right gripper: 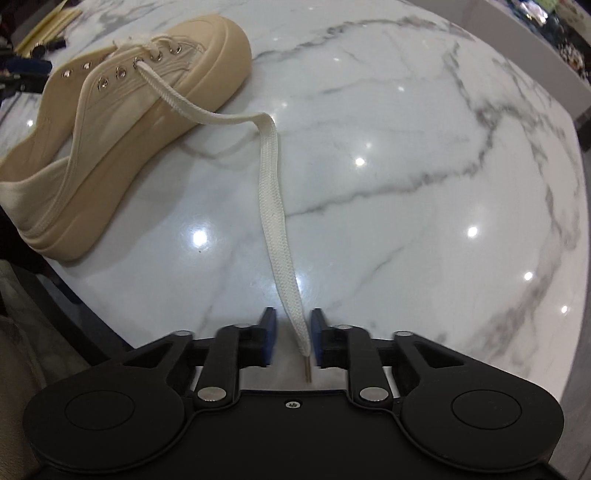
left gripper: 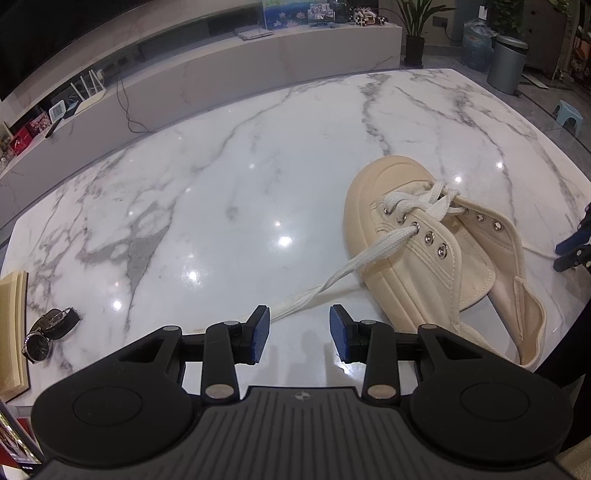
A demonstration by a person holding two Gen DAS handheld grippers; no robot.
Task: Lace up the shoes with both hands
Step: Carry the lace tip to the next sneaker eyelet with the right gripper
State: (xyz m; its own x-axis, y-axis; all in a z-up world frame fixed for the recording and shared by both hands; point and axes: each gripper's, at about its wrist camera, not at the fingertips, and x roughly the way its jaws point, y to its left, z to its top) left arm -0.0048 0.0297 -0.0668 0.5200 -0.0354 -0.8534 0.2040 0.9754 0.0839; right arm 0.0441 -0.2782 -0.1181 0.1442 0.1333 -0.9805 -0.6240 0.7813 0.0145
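lying on its side on the marble table (left gripper: 229, 177), the shoe (left gripper: 417, 254) trails one lace (right gripper: 273, 206) to the right gripper (right gripper: 291, 341), whose pads stand slightly apart around its tip, not pinching; left gripper (left gripper: 299, 334) is apart, empty, another lace end (left gripper: 332, 277) beside it

I take this for a home living room: a marble surface (left gripper: 258, 155), a potted plant (left gripper: 415, 33) and bin (left gripper: 506, 62) upper right, a long low cabinet (left gripper: 221, 74) with knick-knacks.

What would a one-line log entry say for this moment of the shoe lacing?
left tool open, empty | right tool open, lace end between its jaws, not pinched | shoe on marble table, partly laced
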